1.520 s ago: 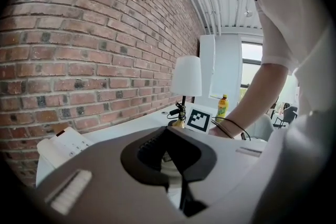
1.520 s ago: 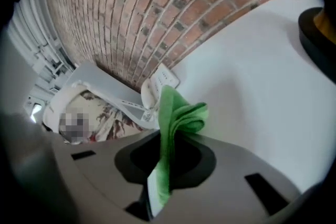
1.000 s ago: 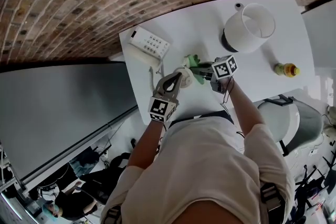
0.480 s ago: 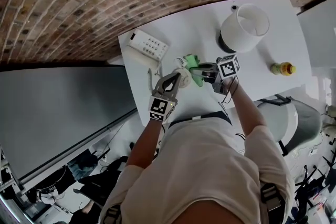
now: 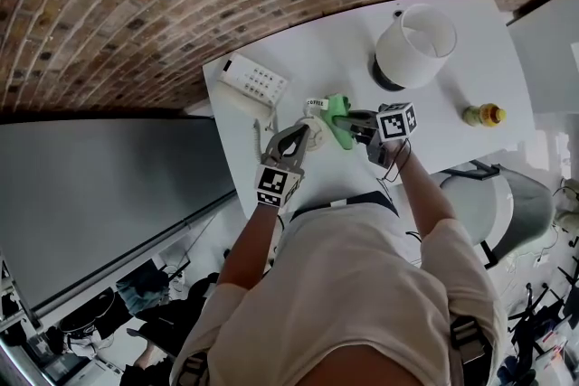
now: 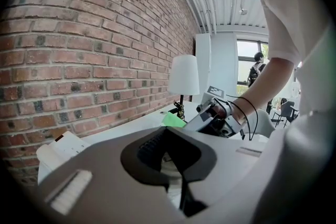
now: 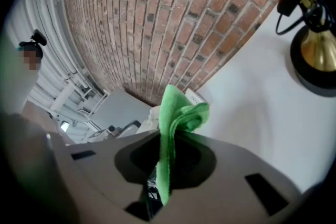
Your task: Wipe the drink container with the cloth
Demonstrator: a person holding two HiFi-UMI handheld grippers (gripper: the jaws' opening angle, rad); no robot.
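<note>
Bench [image 5: 470, 77]: white, set against a brick wall; everything below stands on it or is held over it.
Lamp [image 5: 414, 45]: white shade on a dark base, far side of the bench, well apart from the work.
Phone [image 5: 253, 79]: white desk set near the left corner, untouched.
Left hand-held gripper [image 5: 294, 140]: jaws closed onto the drink container, which its own view shows as a pale ribbed body wedged between them.
Right hand-held gripper [image 5: 362, 124]: jaws pinched tight on the cloth, which sticks out past the tips as a folded tuft.
Drink container [image 5: 314, 129]: a white cup held just above the bench in front of the person, its printed end turned towards the wall.
Cloth [image 5: 339, 115]: green, pressed against the container's right side.
Bottle [image 5: 484, 114]: small and yellow, lying near the right edge, not involved.
Change: over the last second the cloth has travelled up along the container and more of its green now shows, while the right hand-held gripper has drifted slightly rightward.
Meaning: this reads as a wiping stroke in progress, with only one side covered so far.
</note>
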